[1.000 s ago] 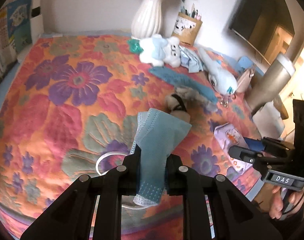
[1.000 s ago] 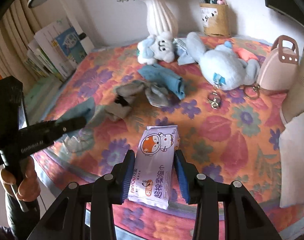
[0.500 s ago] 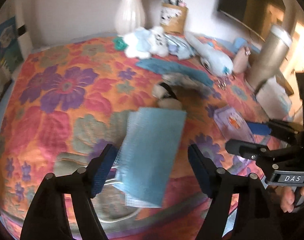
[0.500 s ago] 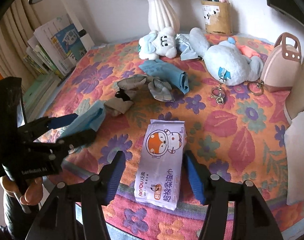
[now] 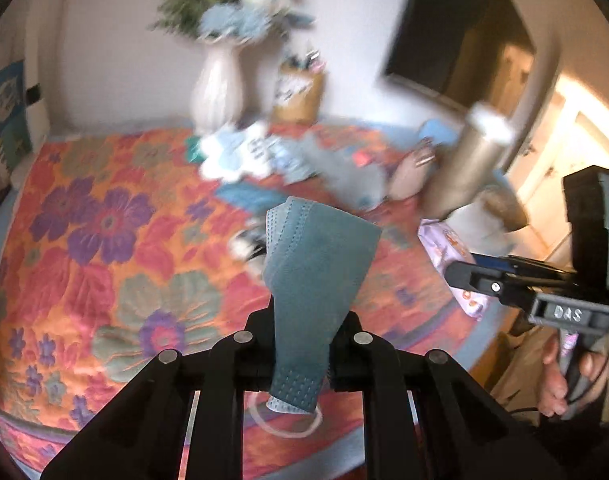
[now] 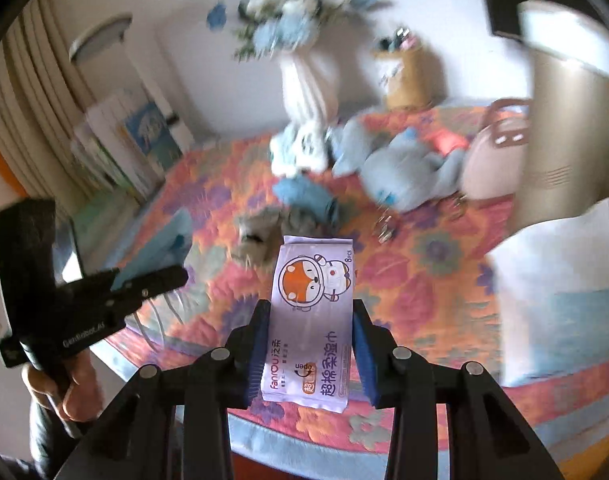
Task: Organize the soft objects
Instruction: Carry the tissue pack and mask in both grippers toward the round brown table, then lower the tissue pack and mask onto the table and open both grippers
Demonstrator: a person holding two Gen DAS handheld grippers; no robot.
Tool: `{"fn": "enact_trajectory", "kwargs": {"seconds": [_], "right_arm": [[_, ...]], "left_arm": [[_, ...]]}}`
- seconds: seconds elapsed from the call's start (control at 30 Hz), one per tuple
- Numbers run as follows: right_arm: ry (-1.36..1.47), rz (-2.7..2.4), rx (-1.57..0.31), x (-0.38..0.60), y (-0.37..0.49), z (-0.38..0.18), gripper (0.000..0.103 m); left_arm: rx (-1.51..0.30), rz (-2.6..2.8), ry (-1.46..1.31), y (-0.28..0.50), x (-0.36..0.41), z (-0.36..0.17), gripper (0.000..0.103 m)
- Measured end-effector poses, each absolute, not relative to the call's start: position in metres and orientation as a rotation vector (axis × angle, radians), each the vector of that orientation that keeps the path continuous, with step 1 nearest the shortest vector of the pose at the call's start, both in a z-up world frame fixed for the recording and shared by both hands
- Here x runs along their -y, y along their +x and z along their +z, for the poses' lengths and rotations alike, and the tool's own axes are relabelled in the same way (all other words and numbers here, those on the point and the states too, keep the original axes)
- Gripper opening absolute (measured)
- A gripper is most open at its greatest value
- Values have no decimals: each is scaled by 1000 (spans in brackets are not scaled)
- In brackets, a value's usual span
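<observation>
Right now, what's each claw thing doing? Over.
Left gripper shut on face mask. Right gripper closing on wipes pack. Nothing blocking.

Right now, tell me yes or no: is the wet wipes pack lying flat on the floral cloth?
No. The wet wipes pack is clamped between the right tool's blue pads, raised off the floral cloth.

Near-left stretch of the floral cloth [image 5: 104,240] is lying bare, giving free passage. Far edge is being blocked by the vase [image 5: 216,88], pen holder [image 5: 298,96] and plush toys [image 6: 404,168]. Tall steel cylinder [image 6: 564,120] and pink bag [image 6: 496,152] are closing off the right
</observation>
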State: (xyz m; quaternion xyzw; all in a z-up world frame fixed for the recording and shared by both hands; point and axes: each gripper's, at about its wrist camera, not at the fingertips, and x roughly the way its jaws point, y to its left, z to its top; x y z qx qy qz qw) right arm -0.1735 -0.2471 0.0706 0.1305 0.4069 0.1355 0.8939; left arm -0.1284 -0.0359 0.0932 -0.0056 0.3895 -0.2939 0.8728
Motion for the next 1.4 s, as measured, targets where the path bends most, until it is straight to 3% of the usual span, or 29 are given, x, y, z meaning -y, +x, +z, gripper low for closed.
{"fn": "enact_trajectory", "kwargs": {"seconds": [0.33, 0.87, 1.27, 1.33, 1.4], "right_arm": [[360, 178, -733, 337, -229, 121, 38], [592, -172, -584, 521, -316, 138, 38], [708, -253, -567, 608, -240, 130, 38], [718, -260, -582, 616, -222, 126, 38], [720, -271, -579, 625, -210, 124, 38]], "left_arm": [[-743, -793, 57, -164, 129, 135, 13], [-743, -1040, 177, -184, 342, 178, 13], [-753, -860, 180, -107, 441, 171, 13], [-743, -845, 170, -97, 450, 169, 16], [-724, -830, 169, -92, 460, 168, 38]]}}
